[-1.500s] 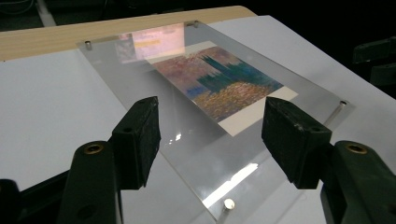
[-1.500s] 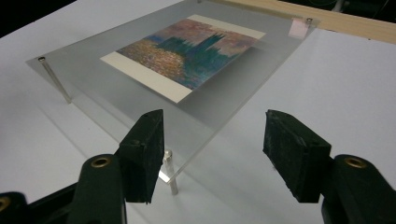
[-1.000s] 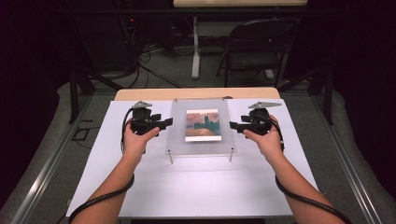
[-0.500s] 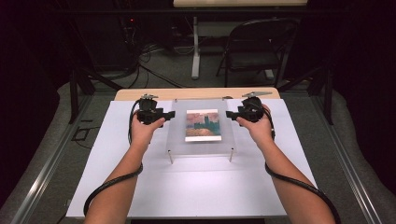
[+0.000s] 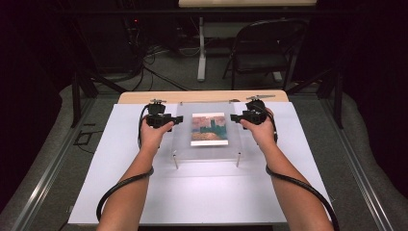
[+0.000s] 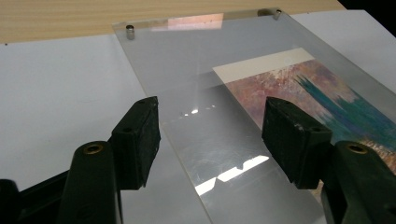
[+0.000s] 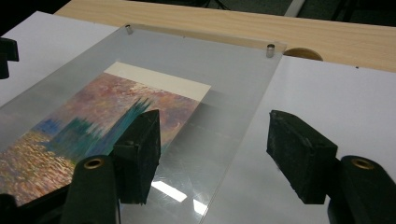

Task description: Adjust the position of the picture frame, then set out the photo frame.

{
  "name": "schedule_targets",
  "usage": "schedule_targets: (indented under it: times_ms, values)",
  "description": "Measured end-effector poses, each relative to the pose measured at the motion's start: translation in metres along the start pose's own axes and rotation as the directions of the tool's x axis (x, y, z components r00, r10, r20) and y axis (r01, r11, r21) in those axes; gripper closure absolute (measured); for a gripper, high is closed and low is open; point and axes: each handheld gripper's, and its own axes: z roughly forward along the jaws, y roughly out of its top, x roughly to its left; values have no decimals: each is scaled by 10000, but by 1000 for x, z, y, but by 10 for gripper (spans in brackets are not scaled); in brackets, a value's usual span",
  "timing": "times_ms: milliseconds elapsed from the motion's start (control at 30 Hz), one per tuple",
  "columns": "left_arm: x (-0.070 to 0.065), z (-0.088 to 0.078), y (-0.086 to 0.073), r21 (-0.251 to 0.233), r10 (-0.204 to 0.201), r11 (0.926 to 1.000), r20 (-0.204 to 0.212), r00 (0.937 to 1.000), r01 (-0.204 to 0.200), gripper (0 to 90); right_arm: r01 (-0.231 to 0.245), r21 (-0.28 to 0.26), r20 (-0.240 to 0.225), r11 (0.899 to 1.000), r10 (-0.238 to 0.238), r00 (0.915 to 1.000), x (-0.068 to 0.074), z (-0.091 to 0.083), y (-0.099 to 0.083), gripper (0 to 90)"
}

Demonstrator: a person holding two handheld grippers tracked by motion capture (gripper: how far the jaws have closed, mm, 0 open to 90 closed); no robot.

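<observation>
A clear acrylic plate stands on small metal pegs over a colourful painted print, mid-table. My left gripper hovers open at the plate's left edge. In the left gripper view its jaws straddle that edge of the plate: one over the white sheet, the other over the print. My right gripper is open at the plate's right edge. In the right gripper view one of its jaws is over the print and plate, the other over the sheet. Neither gripper holds anything.
A white sheet covers the wooden table; a round hole is cut in the wood just past the plate's far right corner. A folding chair and floor cables lie beyond the table.
Both hands have moved their grippers away from the person along the plate's sides, toward its far end. The plate and print have stayed put.
</observation>
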Motion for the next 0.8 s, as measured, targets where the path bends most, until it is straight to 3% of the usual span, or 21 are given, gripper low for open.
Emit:
schedule_targets:
  times_ms: [400,800]
  values:
    - [5,11,-4,64,-658,9978,172,9977,657,367,-416,240,-247,9988,422,9988,-2,14,-5,345]
    - [5,18,-9,401,-1044,9939,480,9934,1025,367,-731,778,-646,9943,782,9948,2,25,-10,339]
